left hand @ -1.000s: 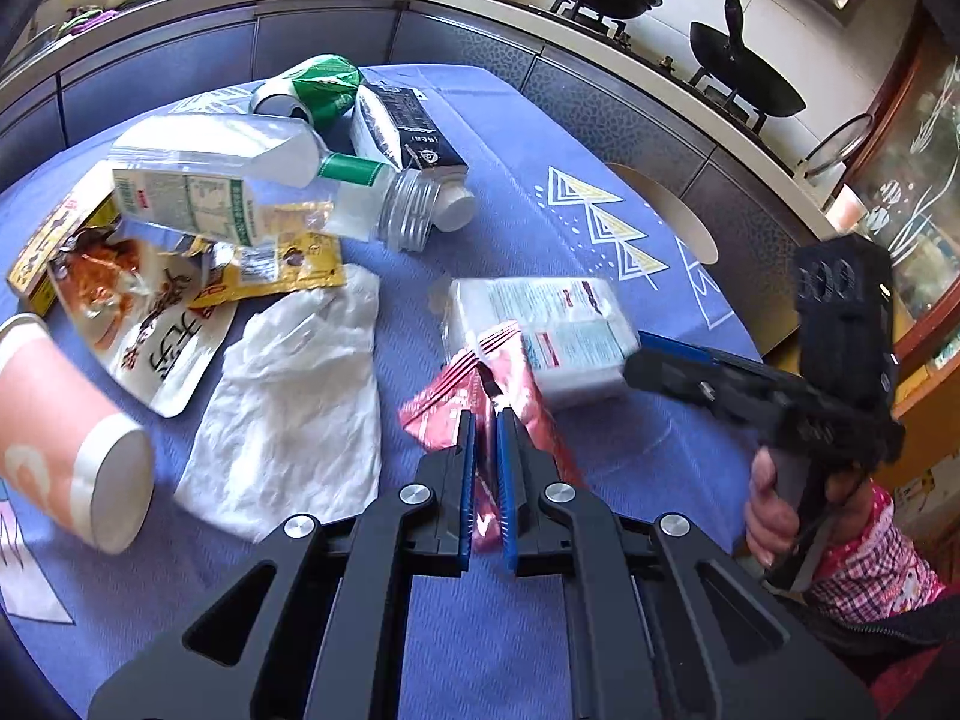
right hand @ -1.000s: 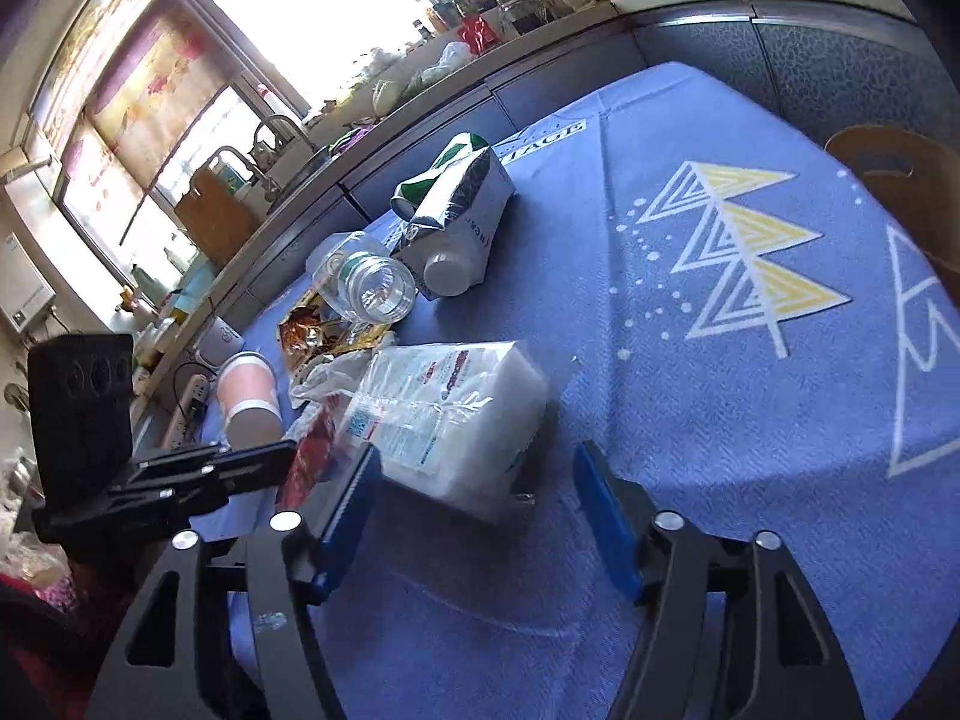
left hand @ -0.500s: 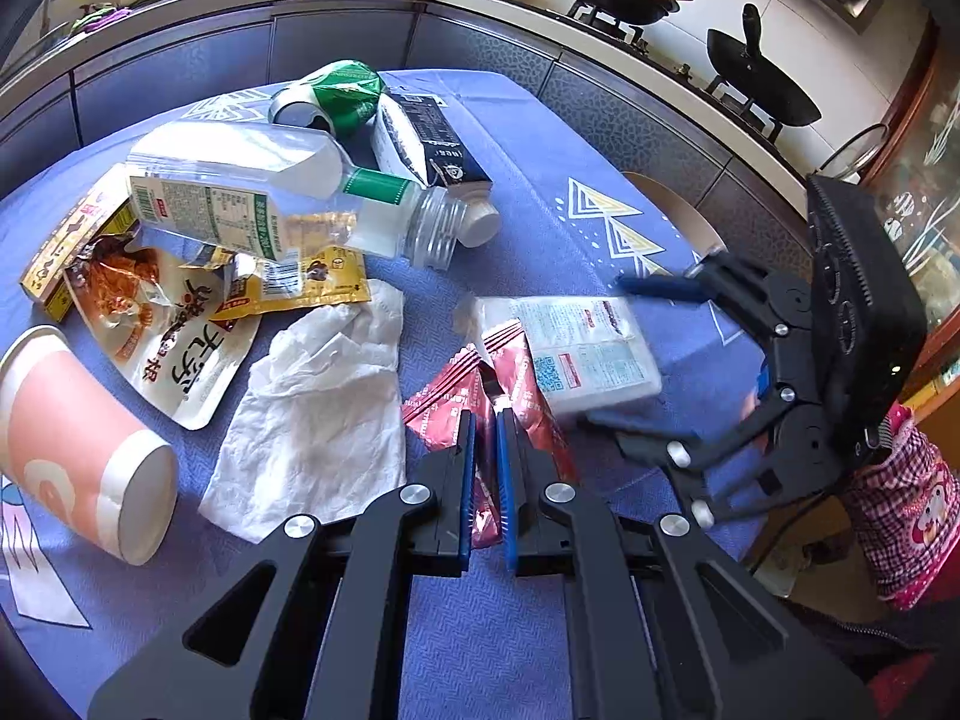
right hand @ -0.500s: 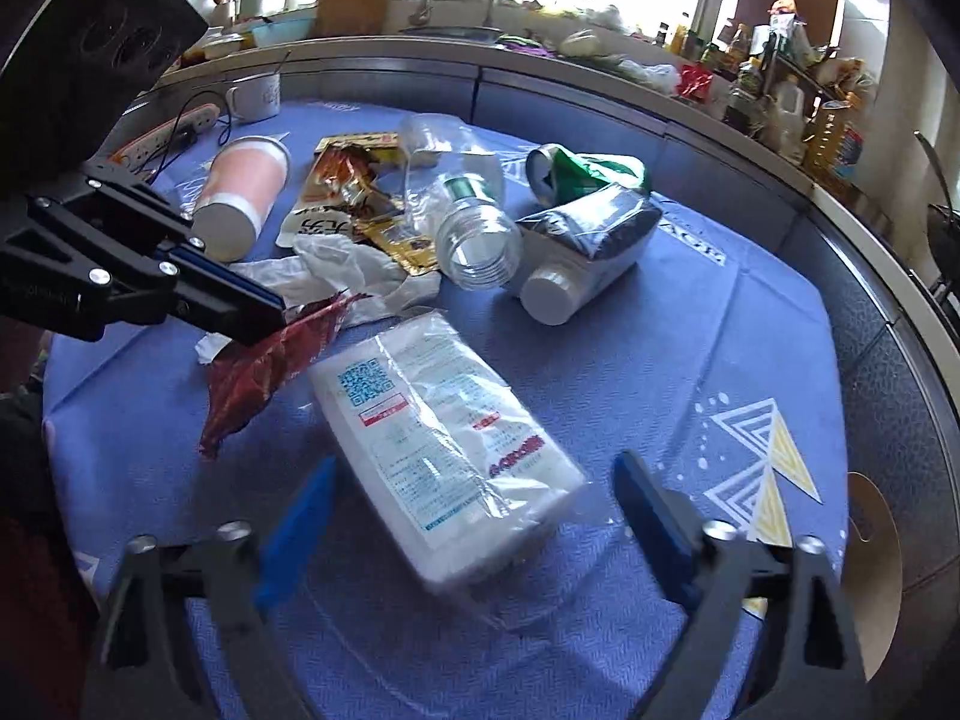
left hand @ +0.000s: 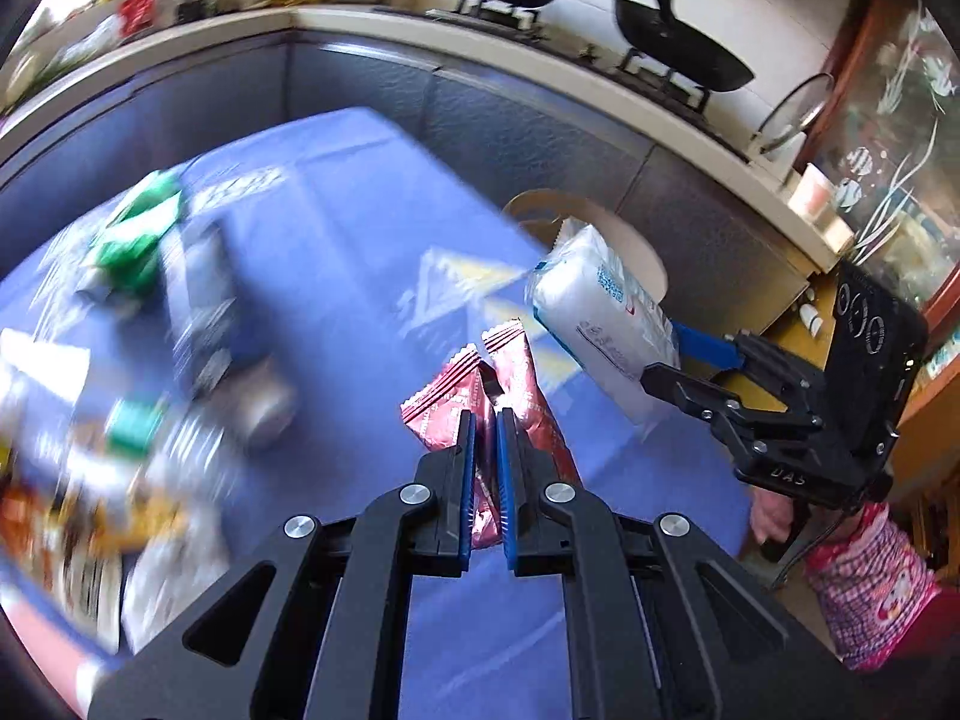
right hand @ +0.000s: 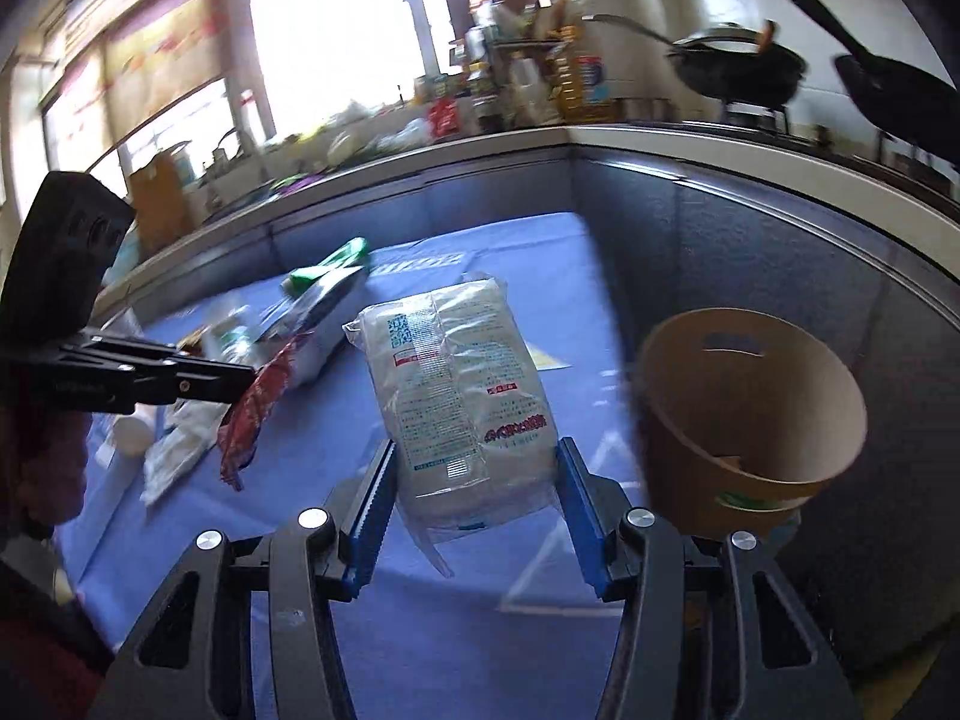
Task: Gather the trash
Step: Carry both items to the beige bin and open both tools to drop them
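Observation:
My left gripper point(left hand: 486, 420) is shut on a red snack wrapper point(left hand: 521, 369) and holds it above the blue tablecloth point(left hand: 336, 276). It also shows in the right wrist view point(right hand: 255, 405), hanging from the left gripper's tips point(right hand: 243, 373). My right gripper point(right hand: 477, 468) is shut on a white tissue pack point(right hand: 456, 396) and holds it in the air. In the left wrist view the pack point(left hand: 600, 312) hangs in front of a brown paper bin point(left hand: 630, 246). The bin point(right hand: 750, 402) stands just right of the pack, beyond the table edge.
Blurred litter lies on the table's left: a green can point(left hand: 135, 240), a dark carton point(left hand: 204, 300), a clear bottle point(left hand: 198, 438), a white tissue point(right hand: 174, 450). A kitchen counter point(left hand: 540, 54) with woks point(left hand: 678, 48) curves behind.
Both grippers have lifted off the table and swung right, toward the brown bin. My right gripper closed on the tissue pack and raised it. The red wrapper rose with the left gripper.

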Available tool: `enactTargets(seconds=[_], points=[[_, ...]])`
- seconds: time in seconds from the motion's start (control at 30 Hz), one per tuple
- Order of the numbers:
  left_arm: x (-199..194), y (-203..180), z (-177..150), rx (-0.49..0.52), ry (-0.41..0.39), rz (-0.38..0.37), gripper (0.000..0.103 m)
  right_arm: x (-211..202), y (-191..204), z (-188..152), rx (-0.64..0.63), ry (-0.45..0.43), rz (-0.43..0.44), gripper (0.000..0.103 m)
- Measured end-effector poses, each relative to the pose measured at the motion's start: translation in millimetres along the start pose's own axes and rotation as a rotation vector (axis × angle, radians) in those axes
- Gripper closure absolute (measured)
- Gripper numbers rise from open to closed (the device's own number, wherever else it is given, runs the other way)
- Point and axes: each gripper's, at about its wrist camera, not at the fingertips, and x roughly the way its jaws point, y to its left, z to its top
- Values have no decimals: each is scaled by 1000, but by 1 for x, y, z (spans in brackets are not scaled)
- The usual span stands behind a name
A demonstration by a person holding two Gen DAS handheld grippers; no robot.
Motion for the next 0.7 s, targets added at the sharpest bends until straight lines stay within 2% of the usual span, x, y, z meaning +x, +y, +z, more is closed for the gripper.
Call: enactTargets(seconds=[0.1, 0.23, 0.3, 0.33, 0.37, 0.4, 0.43, 0.5, 0.57, 0.6, 0.7], points=[[33, -25, 53, 40, -20, -45, 96, -2, -57, 14, 165, -36, -111, 50], [89, -58, 111, 69, -12, -68, 96, 7, -108, 30, 298, -39, -185, 48], [119, -71, 131, 70, 7, -66, 93, 16, -125, 34, 341, -30, -211, 44], [135, -76, 141, 67, 19, -65, 90, 21, -132, 35, 363, -23, -214, 37], [149, -80, 146, 63, 34, -52, 70, 26, -137, 35, 381, -20, -222, 26], [159, -83, 150, 57, 40, -28, 43, 29, -142, 34, 391, -21, -237, 21], [166, -84, 152, 46, 21, 7, 40, 30, -144, 33, 394, -30, -256, 20], [172, -84, 153, 47, 19, 36, 43, 27, -144, 31, 401, -38, -268, 20], [167, -79, 149, 18, 41, 2, 46, 19, -142, 27, 418, -64, -251, 20], [159, -77, 142, 8, 38, -23, 46, 13, -138, 25, 424, -80, -240, 20], [130, -78, 116, 59, 16, -20, 46, 1, -127, 18, 441, -96, -189, 25]])
